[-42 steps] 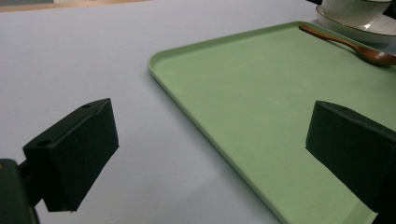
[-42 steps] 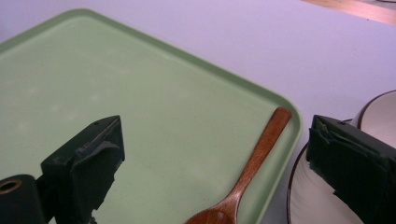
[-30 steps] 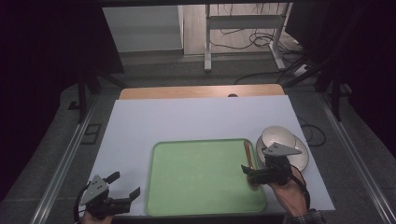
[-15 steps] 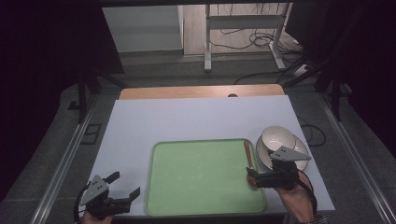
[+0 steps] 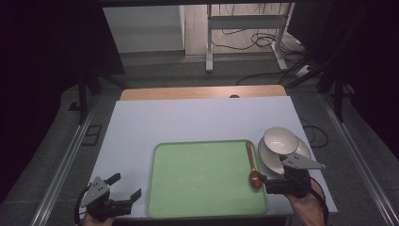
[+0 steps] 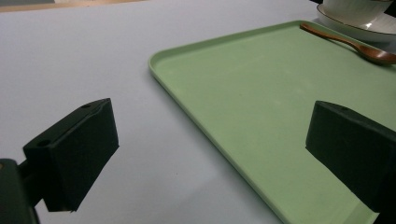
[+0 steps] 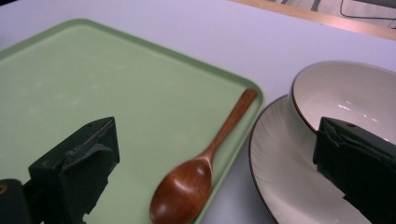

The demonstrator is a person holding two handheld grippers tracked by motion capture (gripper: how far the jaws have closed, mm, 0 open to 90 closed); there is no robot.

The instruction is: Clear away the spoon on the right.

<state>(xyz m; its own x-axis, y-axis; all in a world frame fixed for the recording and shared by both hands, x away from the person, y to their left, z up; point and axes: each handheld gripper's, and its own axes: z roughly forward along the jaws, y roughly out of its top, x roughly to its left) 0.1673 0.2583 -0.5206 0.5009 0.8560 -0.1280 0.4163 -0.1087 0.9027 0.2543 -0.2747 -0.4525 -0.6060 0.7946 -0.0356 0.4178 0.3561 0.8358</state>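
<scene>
The right gripper [image 5: 261,179] had drawn back toward the near edge of the table over the last second. A moment earlier it sat over the right rim of the tray [image 5: 188,155], on top of the spoon's near end; now it hung just short of the spoon [image 5: 252,168], jaws spread wide and holding nothing. With the gripper out of the way, the whole spoon showed: it lay along the tray's right edge, bowl end near, handle pointing far, the bowl resting on or just over the rim. In the right gripper view the spoon [image 7: 201,170] sat between the two parted jaws, untouched.

To my eye that looked like a release: the spoon had been set on the tray and let go, and the hand was backing off. The next thing to move seemed to be the bowl [image 5: 280,141], which stood in the plate [image 5: 301,151] just right of the tray, both off it.

The left gripper [image 5: 126,186] had not shifted at all. It rested at the near left corner of the table [image 5: 188,117], jaws open and empty, pointed across at the tray [image 6: 261,102].
</scene>
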